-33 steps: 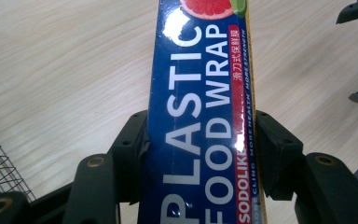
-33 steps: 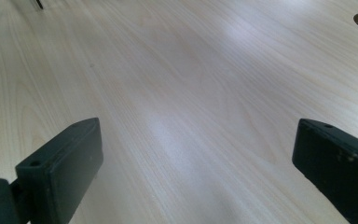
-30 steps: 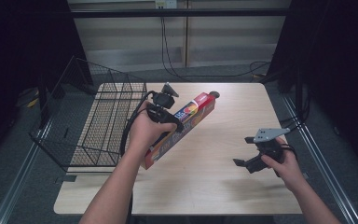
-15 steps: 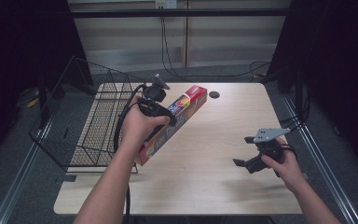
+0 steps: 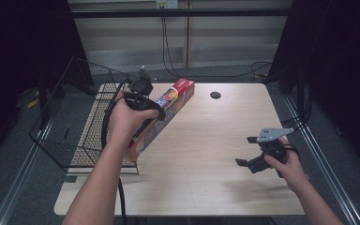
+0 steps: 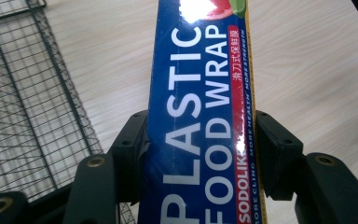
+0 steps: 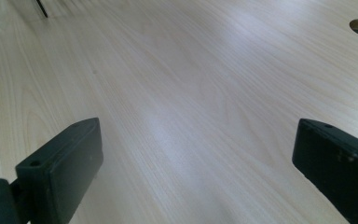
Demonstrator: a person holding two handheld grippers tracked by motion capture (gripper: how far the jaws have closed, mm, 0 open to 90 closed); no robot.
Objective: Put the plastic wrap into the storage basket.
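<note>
Wooden table (image 5: 206,154); left gripper (image 6: 200,144) fingers (image 6: 130,149) around plastic-wrap box (image 6: 200,93).

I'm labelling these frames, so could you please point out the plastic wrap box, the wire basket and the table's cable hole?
Box (image 6: 200,116): left gripper view, its blue printed face.
Basket (image 5: 70,119): high view, its near side mesh.
Hole (image 5: 215,95): high view, its dark centre.
</note>
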